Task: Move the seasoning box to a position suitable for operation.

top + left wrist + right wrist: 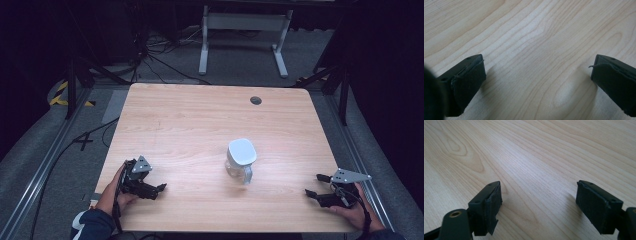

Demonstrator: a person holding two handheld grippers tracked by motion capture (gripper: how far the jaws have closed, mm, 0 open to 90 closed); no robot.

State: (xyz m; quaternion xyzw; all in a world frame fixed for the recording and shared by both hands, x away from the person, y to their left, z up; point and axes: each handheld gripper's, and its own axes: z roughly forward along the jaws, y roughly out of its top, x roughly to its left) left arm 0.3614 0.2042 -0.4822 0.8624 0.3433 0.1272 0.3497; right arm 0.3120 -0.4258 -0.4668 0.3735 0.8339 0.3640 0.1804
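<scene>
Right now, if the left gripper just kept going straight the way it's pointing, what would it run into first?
Probably nothing: the left gripper points right along the near table, open, with bare wood ahead; the pitcher seems slightly farther back, though depth is unclear.

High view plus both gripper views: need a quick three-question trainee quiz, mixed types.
1. True or false: the left gripper is shut on the jug.
2. Multiple choice: the jug stands A) at the table's far left corner, B) between the two grippers, nearer the person's edge, C) on the floor.
3. Fill in: the right gripper has its jaws ____ over bare wood.

Key: 1 false, its jaws are open and apart from the jug; 2 B; 3 open.
</scene>
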